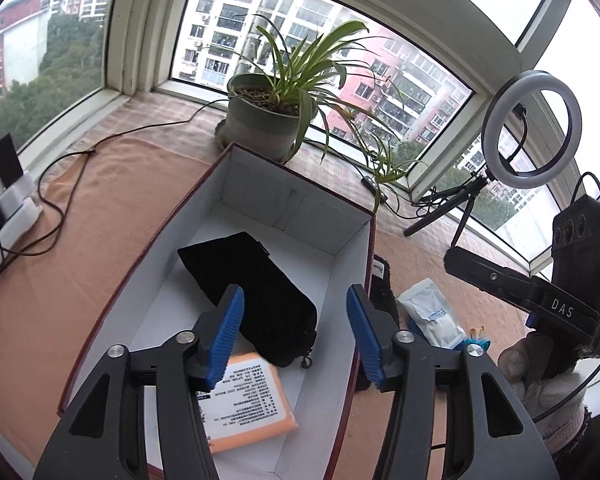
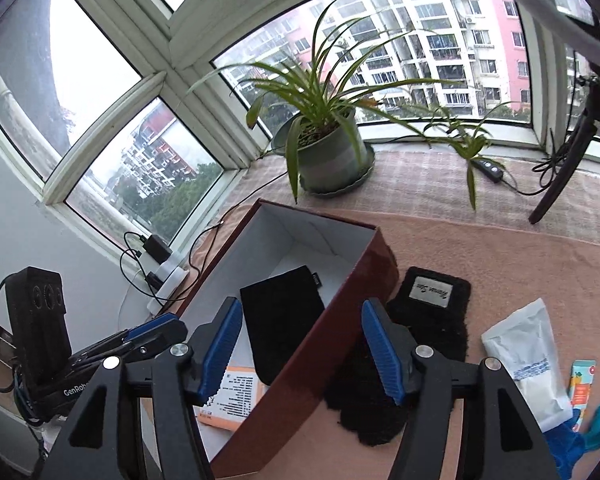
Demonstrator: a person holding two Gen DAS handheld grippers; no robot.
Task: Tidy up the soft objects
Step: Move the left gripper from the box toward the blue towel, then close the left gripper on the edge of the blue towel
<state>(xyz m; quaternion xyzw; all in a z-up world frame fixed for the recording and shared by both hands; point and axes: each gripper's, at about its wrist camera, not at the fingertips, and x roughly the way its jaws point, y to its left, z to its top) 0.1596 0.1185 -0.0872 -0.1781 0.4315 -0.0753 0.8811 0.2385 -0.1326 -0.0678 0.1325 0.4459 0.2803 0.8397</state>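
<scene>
A dark red box with a white inside [image 1: 352, 236] [image 2: 352, 280] stands on the peach cloth. In it lie a black pouch [image 1: 256, 288] [image 2: 284, 320] and an orange packet [image 1: 252, 404] [image 2: 236, 400]. My left gripper [image 1: 296, 332] is open and empty, hovering over the box above the pouch. My right gripper [image 2: 302, 356] is open and empty above the box's right wall. Right of the box lie a black fuzzy glove [image 2: 420, 328] [image 1: 382, 292], a white packet [image 2: 528, 360] [image 1: 432, 312], a small orange-and-teal packet [image 2: 582, 384] and blue-teal cloth [image 2: 588, 428].
A potted plant [image 1: 268, 120] [image 2: 332, 156] stands behind the box at the window. A ring light [image 1: 530, 128] on a tripod [image 2: 572, 152] stands at the right. Cables and chargers [image 1: 12, 200] [image 2: 156, 256] lie at the left.
</scene>
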